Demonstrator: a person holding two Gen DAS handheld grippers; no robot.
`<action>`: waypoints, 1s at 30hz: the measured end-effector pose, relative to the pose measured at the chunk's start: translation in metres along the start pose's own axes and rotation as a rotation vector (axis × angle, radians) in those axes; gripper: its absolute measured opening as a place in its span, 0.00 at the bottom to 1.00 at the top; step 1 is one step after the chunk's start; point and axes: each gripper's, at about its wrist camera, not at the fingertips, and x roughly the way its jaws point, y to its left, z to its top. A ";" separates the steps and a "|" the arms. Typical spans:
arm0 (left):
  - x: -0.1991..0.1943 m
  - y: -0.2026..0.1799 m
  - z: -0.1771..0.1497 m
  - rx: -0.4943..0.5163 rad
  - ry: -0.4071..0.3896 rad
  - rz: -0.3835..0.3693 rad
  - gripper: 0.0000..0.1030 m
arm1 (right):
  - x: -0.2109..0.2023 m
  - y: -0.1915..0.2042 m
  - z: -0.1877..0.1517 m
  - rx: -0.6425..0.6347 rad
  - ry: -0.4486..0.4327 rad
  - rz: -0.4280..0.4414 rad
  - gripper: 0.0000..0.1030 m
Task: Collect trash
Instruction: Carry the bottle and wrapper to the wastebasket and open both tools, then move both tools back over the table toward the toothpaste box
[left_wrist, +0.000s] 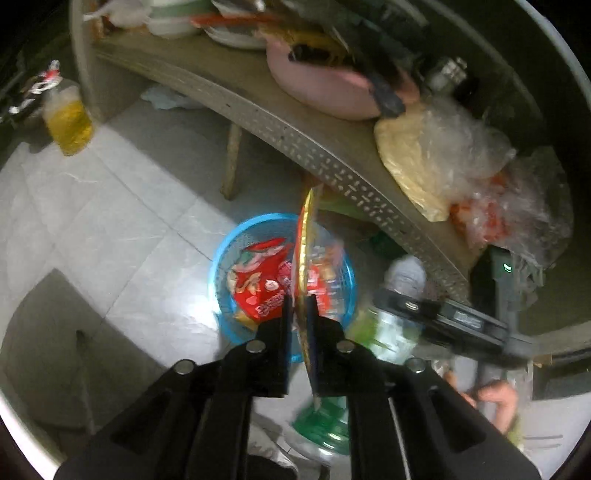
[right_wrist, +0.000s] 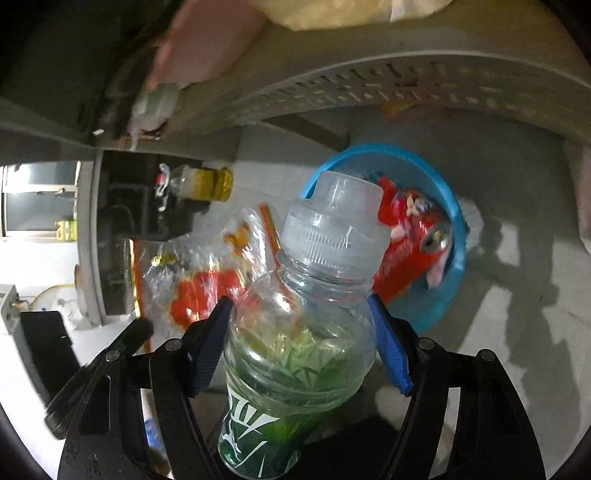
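left jaws: left gripper (left_wrist: 300, 301) nearly closed, a thin gold-edged wrapper (left_wrist: 306, 254) edge-on between them; grip looks light.
wrapper axis: runs toward 12 o'clock, over the blue basket (left_wrist: 221, 258).
right jaws: right gripper (right_wrist: 301, 325) clamping a green-labelled bottle (right_wrist: 295, 350), cap toward 12.
basket from bottle: blue basket at 1 o'clock, beyond the cap.
nearer hand: left, judged.

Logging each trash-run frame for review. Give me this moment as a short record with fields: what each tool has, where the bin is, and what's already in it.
left tool: shut on a flat gold-edged wrapper, seen edge-on above the bin
right tool: shut on a clear plastic bottle with green label and clear cap
bin: blue basket on the tiled floor beside the table
bin contents: red snack bag
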 end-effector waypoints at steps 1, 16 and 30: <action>0.010 0.001 0.003 -0.002 0.026 0.021 0.28 | 0.011 -0.007 0.005 0.007 -0.007 -0.019 0.74; -0.057 -0.016 -0.019 0.025 -0.083 0.053 0.47 | -0.014 -0.058 -0.026 0.070 -0.102 -0.117 0.77; -0.213 -0.001 -0.159 -0.045 -0.351 0.096 0.63 | -0.068 0.015 -0.102 -0.252 -0.117 -0.238 0.77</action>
